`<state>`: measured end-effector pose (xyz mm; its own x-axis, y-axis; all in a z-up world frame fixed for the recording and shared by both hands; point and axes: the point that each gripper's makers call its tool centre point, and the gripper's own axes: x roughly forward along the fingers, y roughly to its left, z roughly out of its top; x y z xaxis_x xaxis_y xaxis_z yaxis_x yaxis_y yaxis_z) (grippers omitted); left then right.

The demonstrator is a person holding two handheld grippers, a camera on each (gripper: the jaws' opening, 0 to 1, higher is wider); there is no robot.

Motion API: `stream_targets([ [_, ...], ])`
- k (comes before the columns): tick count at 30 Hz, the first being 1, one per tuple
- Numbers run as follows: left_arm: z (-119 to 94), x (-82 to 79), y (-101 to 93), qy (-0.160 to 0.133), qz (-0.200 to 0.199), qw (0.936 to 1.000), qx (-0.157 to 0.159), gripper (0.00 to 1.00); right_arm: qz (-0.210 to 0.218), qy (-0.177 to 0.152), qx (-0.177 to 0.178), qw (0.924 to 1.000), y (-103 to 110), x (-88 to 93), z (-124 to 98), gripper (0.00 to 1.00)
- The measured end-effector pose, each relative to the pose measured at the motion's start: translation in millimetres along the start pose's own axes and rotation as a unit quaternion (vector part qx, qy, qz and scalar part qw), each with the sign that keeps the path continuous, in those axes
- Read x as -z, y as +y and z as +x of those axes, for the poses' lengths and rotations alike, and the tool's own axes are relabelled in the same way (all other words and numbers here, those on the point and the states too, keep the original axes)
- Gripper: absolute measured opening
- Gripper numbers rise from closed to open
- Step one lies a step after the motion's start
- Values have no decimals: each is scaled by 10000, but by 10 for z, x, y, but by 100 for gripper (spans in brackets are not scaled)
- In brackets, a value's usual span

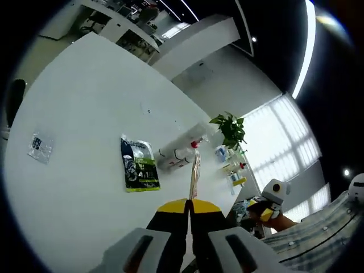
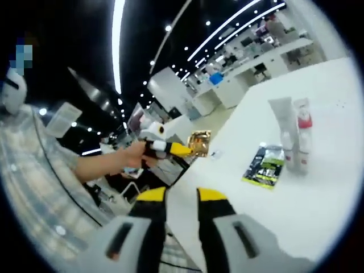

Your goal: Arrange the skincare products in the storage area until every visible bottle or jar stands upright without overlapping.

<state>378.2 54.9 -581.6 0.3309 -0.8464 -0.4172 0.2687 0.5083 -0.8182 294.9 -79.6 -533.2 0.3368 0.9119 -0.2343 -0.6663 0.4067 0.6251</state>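
Left gripper (image 1: pixel 188 206): yellow-tipped jaws pressed together on thin, shiny gold sachet (image 1: pixel 195 173), held edge-on above white, smooth surface (image 1: pixel 79 102). In right gripper view, sachet (image 2: pixel 199 141) is flat, square, glossy. Right gripper (image 2: pixel 182 196): jaws apart, nothing between. Two white plastic tubes (image 1: pixel 177 156), one red-capped, lie side by side on surface, touching. Dark flat pouch (image 1: pixel 138 164) with green edge beside them. Small clear packet (image 1: pixel 41 147) well apart. Leafy plant (image 1: pixel 230 128) and small bottles (image 1: pixel 232 168) at far edge.
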Motion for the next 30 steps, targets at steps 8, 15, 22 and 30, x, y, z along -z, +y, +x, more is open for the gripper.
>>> stream_targets([
  [8, 149, -135, 302, 209, -519, 9984, -56, 1, 29, 11, 230, 9997, -5, 88, -114, 19],
  [15, 271, -166, 690, 441, -844, 9948, -367, 1, 112, 20, 470, 9988, -35, 177, -226, 19],
  [22, 419, -214, 935, 648, -1032, 9913, -497, 1, 202, 0, 729, 9971, -62, 230, -325, 19],
  [30, 552, -350, 1113, 891, -845, 9898, -726, 1, 283, -78, 1009, 9945, -129, 243, -358, 20],
])
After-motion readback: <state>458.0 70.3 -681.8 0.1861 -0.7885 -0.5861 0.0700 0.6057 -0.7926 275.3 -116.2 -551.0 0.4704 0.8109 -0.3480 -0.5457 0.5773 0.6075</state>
